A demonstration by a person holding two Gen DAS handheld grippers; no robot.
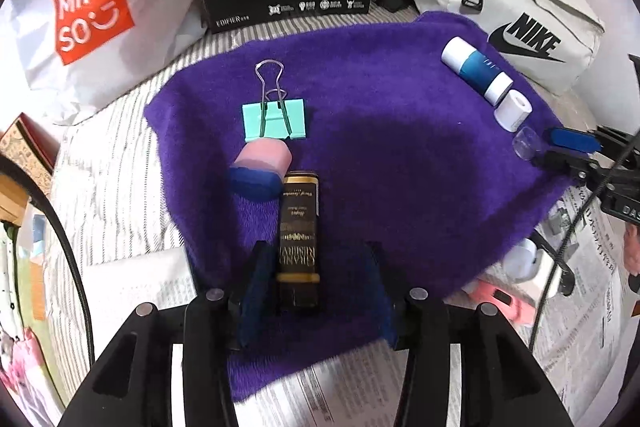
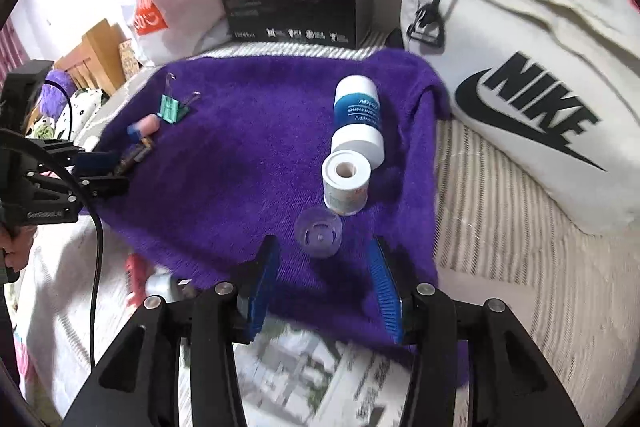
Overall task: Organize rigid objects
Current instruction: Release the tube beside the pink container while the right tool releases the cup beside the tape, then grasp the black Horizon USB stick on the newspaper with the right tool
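Purple towel on bed | left gripper wide, straddling black-gold box, long axis along fingers | right gripper wide, clear cap just ahead

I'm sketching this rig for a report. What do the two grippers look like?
Both the left gripper and the right gripper have a black angular frame with silver round bolts and two blue ridged finger pads. A black cable trails from the left one.

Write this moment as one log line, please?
left gripper: open, fingers straddling black-and-gold box | right gripper: open, clear cap just ahead | all on purple cloth
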